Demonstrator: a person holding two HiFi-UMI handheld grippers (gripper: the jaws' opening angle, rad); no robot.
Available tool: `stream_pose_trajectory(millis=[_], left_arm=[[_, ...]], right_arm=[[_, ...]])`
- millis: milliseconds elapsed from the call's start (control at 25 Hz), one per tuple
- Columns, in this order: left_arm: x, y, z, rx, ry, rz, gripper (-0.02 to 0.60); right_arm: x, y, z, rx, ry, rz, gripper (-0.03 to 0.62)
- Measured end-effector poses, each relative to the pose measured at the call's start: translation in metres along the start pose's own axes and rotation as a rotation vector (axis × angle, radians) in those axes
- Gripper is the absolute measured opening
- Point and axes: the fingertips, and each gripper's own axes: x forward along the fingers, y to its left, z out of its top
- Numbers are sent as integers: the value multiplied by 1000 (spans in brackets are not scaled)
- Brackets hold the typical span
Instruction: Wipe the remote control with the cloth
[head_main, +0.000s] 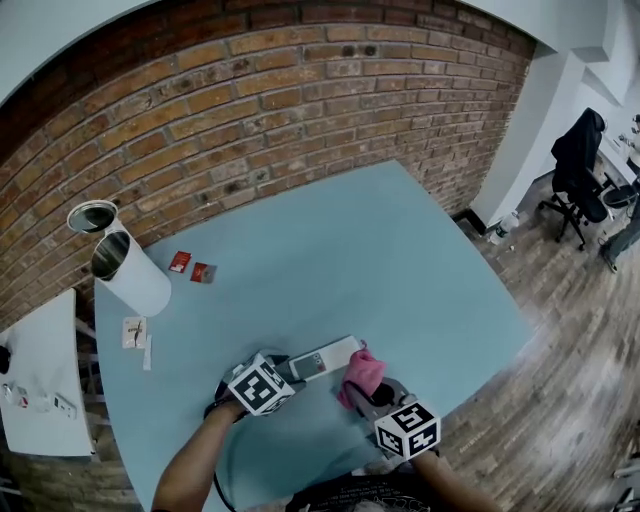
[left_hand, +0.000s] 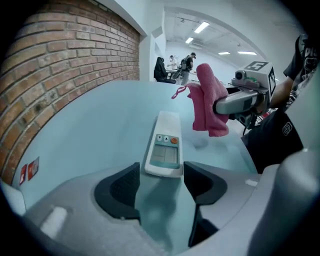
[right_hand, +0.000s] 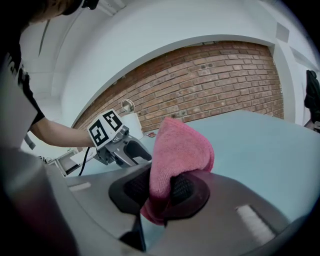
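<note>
My left gripper (left_hand: 161, 181) has its jaws apart. The near end of the remote control (left_hand: 165, 145) lies just between their tips but, as far as I can see, is not pinched. The remote rests flat on the blue table (head_main: 350, 250). My right gripper (right_hand: 160, 189) is clamped on the pink cloth (right_hand: 177, 150), held up just beside the remote. The risk, I judge, is wiping while the remote is unheld: the cloth would drag it and it would slide or spin on the smooth top. Closing on only its end could also let it pivot or pop out of the tips.
</note>
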Motion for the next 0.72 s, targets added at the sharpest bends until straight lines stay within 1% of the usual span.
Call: stream_pose_trajectory(millis=[240,360,440,480,520,560,720], left_arm=[[-24,-26,23,-145,-202,97,259],[-34,-42,42,-188,-287,162,258],[-37,-55,55,-225,-348,178,258],[-39,-61,59,-254,-379,195,248],[-41,-65,62,-285,-408,228,131],[-42,-68,65,-318,-434,263,-1],[-43,-88,70,-431,-517,340,2]], right_arm=[[-8,6,3,-37,4,76,66],[-16,7,5,-52,3,110,66],[-23,8,6,-63,2,129,66],[-26,8,6,-68,3,138,66],[-29,9,5,-72,5,145,66],[-32,9,5,-77,8,152,66],[-43,14,4,-100,19,187,66]])
